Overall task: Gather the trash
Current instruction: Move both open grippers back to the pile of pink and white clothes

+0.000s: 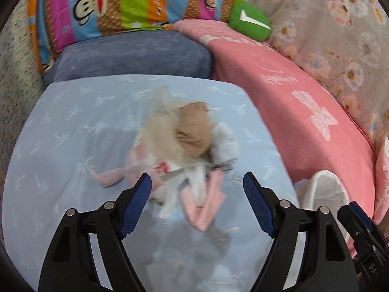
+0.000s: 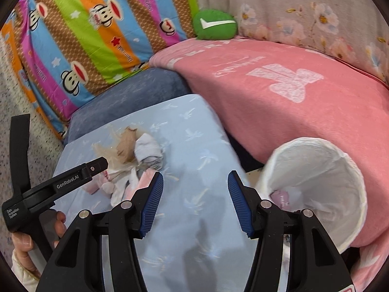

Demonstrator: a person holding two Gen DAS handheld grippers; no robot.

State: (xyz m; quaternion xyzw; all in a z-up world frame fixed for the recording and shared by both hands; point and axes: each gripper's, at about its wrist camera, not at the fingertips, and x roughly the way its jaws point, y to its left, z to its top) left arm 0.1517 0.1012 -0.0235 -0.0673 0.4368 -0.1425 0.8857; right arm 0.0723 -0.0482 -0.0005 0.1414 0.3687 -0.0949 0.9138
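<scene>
A pile of trash (image 1: 187, 150) lies on the light blue pillow (image 1: 73, 146): a brown crumpled paper, clear plastic, white tissue and pink wrappers. My left gripper (image 1: 197, 182) is open just above the near edge of the pile, holding nothing. In the right wrist view the pile (image 2: 131, 163) lies left of centre. My right gripper (image 2: 195, 181) is open and empty over the bare pillow (image 2: 199, 146). A white-lined trash bin (image 2: 316, 182) stands to its right with some pink and white trash inside. The left gripper's body (image 2: 60, 182) shows at the left.
A pink blanket (image 1: 304, 121) lies to the right. A dark blue pillow (image 1: 133, 56) and a striped monkey-print pillow (image 1: 109, 4) lie behind. A green round cushion (image 1: 250, 22) sits at the back. The bin's rim (image 1: 323, 189) shows at the lower right.
</scene>
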